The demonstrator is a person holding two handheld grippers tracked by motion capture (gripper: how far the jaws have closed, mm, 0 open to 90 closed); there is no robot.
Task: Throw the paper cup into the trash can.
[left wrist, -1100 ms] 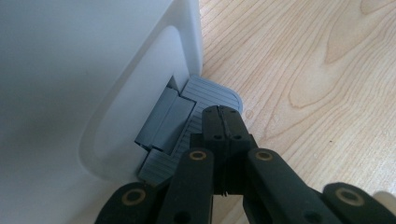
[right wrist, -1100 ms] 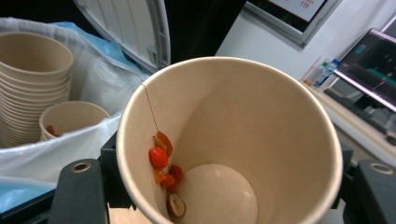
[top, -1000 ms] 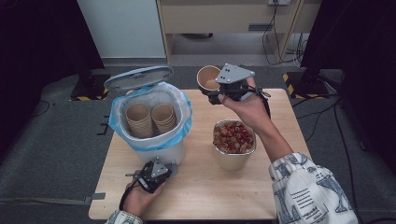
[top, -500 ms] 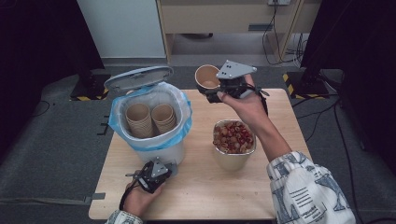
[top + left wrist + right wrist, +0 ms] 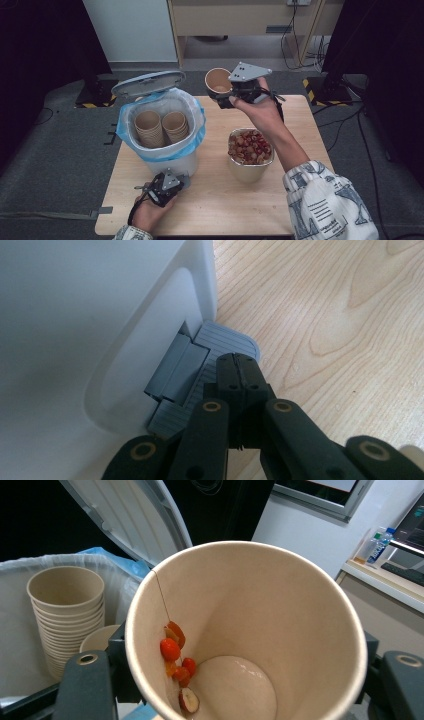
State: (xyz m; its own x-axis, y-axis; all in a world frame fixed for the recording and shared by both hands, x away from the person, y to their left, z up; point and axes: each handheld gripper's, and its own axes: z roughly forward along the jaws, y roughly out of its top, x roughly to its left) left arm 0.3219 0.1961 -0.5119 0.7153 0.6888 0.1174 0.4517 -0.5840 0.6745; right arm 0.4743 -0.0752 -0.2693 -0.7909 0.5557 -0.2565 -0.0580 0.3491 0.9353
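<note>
Your right gripper (image 5: 222, 97) pinches a tan paper cup (image 5: 218, 81) above the light wooden desk's (image 5: 300, 115) far edge, mouth tilted toward the white lined bin (image 5: 162, 150). Your left gripper (image 5: 240, 371), jaws pressed together, rests on the bin's grey ribbed pedal (image 5: 220, 340).

Lighting the wooden table (image 5: 300, 115) evenly from above while leaving the floor and side walls sinking into near black, and rendering the whole high view softly, with fine detail smearing. Casting a grey shadow across the white bin wall (image 5: 90, 315) in the left gripper view, keeping the wood grain crisp and blurring the nearest black links. Gleaming wetly on the paper cup (image 5: 300, 630) floor, softening the background shelf and bottles.
</note>
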